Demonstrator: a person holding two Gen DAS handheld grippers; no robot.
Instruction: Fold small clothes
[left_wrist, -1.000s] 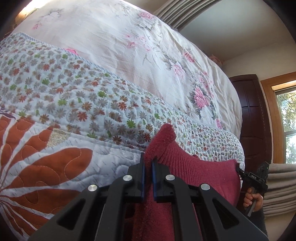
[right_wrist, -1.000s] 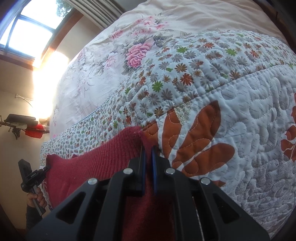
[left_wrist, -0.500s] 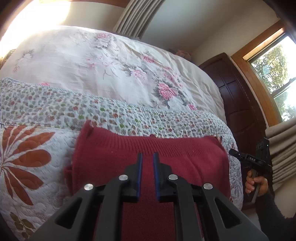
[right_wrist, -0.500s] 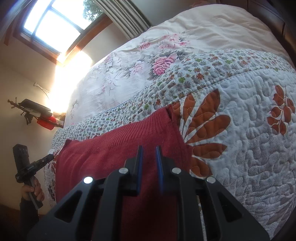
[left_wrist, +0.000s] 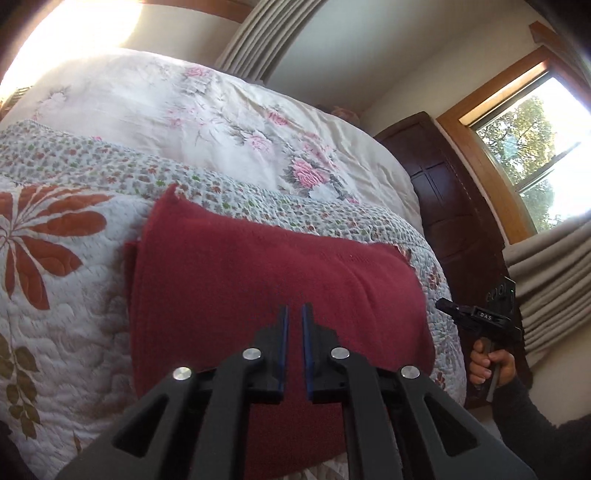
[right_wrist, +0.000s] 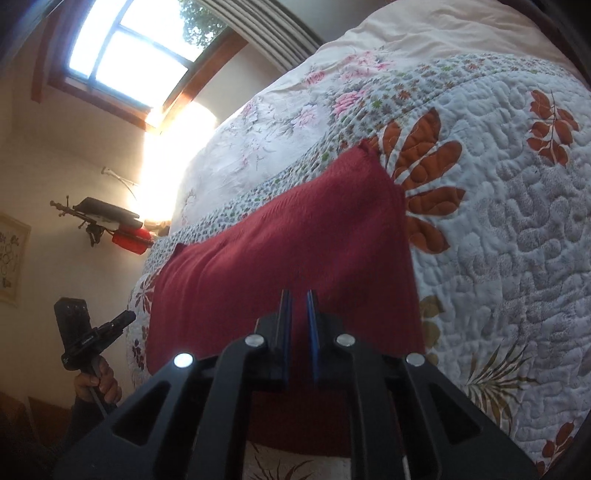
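Note:
A dark red knit garment (left_wrist: 258, 273) lies folded in a flat rectangle on the quilt, near the bed's edge, also in the right wrist view as the garment (right_wrist: 295, 236). My left gripper (left_wrist: 294, 310) hangs just above its near part. Only a narrow slit is left between the jaws and nothing is in it. My right gripper (right_wrist: 298, 295) stands the same way over the garment's other end, holding nothing. Each view shows the other gripper off the bed's side, held in a hand (left_wrist: 487, 362).
The white quilt (left_wrist: 62, 280) with orange leaf patterns covers the near bed, and a cream floral bedspread (left_wrist: 229, 110) lies behind it. A dark wooden cabinet (left_wrist: 454, 206) and curtains (left_wrist: 554, 280) stand right of the bed. A red object (right_wrist: 129, 240) is mounted on the left wall.
Both grippers let go of the red garment's corners and pulled back from it. The garment now lies flat and folded on the quilt. The jaws widened briefly, then narrowed again.

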